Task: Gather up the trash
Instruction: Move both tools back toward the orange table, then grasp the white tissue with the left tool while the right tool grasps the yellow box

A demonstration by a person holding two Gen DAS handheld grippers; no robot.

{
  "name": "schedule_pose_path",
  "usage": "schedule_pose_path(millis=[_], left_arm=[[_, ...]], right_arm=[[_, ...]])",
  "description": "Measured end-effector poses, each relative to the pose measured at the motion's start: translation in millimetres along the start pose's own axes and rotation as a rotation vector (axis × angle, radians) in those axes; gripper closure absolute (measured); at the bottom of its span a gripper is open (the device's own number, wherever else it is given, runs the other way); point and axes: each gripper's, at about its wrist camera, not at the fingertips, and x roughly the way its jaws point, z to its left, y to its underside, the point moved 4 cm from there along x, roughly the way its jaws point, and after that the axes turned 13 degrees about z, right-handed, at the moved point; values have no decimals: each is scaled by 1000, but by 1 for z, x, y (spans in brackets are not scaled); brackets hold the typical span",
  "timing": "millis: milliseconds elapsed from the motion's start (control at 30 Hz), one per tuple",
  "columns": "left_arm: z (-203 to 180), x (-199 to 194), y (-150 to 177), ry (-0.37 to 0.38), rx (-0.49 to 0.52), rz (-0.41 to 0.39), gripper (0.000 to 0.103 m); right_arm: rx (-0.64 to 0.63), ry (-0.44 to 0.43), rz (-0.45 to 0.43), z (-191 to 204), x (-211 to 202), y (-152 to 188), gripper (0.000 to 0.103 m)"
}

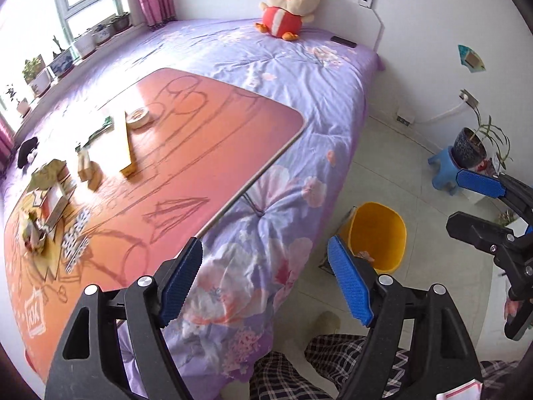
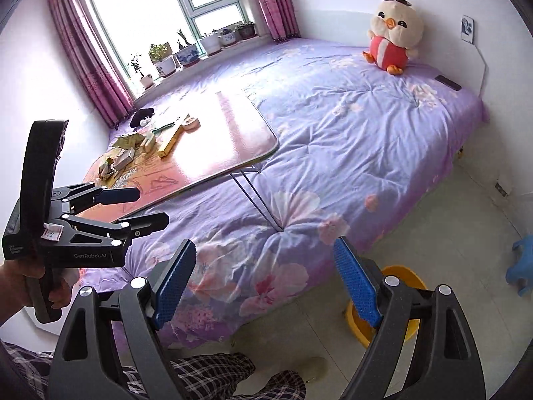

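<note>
left claw (image 1: 265, 280): wide open, nothing in it | right claw (image 2: 265, 281): same, gaping and empty | trash (image 1: 50, 196): scraps and small boxes heaped at the bench's (image 1: 213, 123) window-side corner | yellow bin (image 1: 378, 236): on the floor beside the bed (image 1: 299, 76)

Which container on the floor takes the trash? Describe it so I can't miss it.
Start at the purple floral bed. On the tiled floor beside its near edge stands a yellow bin. It is open-topped, unlike the blue stool further off, which carries a potted plant.
</note>
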Motion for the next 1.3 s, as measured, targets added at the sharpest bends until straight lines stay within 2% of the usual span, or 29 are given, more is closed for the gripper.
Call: schedule_pose_path(millis=[233, 367, 500, 633, 833, 1033, 1300], left_arm=[[91, -17, 29, -97, -251, -41, 16], [151, -19, 46, -140, -372, -43, 13], [203, -15, 50, -178, -448, -35, 13], [247, -13, 58, -202, -497, -32, 13], [293, -4, 61, -220, -538, -23, 13], [325, 7, 59, -204, -583, -13, 18], [357, 21, 46, -182, -613, -1, 21]], right_arm=[[-90, -4, -108, 60, 5, -41, 11], [-140, -13, -107, 90, 23, -61, 10], [-168, -40, -75, 113, 47, -77, 10], [-188, -31, -56, 128, 73, -92, 10], [-189, -33, 10, 147, 117, -114, 10], [-215, -4, 71, 166, 156, -127, 10], [-223, 8, 108, 182, 178, -140, 10]])
